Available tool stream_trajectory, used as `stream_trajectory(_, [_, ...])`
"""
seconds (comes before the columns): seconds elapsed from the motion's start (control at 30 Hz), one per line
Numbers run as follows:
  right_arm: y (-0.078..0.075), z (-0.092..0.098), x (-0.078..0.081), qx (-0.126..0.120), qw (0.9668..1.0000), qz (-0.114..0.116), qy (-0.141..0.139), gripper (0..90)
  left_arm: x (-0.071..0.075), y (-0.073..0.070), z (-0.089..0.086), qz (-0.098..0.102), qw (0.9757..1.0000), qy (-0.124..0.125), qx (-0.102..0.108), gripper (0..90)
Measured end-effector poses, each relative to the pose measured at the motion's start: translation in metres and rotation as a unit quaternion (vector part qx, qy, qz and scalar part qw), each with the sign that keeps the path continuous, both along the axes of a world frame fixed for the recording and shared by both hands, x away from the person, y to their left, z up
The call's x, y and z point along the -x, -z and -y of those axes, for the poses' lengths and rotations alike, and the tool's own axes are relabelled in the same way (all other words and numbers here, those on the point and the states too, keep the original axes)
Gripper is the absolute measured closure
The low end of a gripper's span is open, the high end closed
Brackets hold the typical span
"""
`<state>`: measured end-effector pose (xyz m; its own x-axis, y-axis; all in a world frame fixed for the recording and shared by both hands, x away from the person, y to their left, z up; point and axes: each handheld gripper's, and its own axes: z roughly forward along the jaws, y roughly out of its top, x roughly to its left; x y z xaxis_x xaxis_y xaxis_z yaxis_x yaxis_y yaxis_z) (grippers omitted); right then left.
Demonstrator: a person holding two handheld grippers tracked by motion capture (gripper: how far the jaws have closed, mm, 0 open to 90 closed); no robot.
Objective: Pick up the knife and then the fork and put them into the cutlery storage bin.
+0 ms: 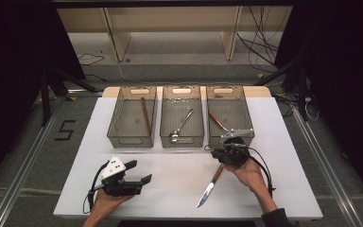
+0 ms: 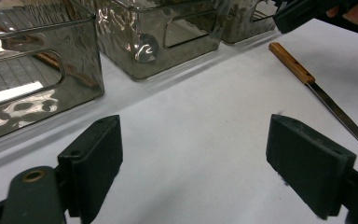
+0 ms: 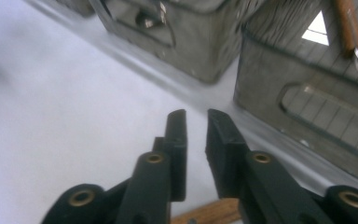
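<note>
While the wooden-handled steel knife [image 1: 211, 181] is lying on the white table [image 1: 170, 179] under the nearly closed, empty right gripper [image 3: 196, 122], its handle is being overshot, so a slipped, skidding pinch is being risked.

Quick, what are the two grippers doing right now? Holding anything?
Left gripper: open, holding nothing.
Right gripper: nearly closed, nothing between its jaws; the knife lies on the table beneath it.
</note>
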<state>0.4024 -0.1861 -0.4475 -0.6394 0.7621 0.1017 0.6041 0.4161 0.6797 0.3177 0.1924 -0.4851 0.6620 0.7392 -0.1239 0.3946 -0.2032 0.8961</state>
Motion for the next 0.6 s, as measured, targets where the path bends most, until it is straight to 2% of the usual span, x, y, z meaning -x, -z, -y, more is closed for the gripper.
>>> stream_trajectory(0.2, [0.014,-0.004,-0.002,0.029,0.9995,-0.007,0.002,89.2,0.000,0.000,0.000,0.000,1.0000,0.001,0.000,18.2])
stream_trajectory(0.6, [0.032,-0.003,-0.008,0.069,0.9971,-0.025,0.018,90.0,0.000,0.000,0.000,-0.001,1.0000,0.001,0.001,18.2])
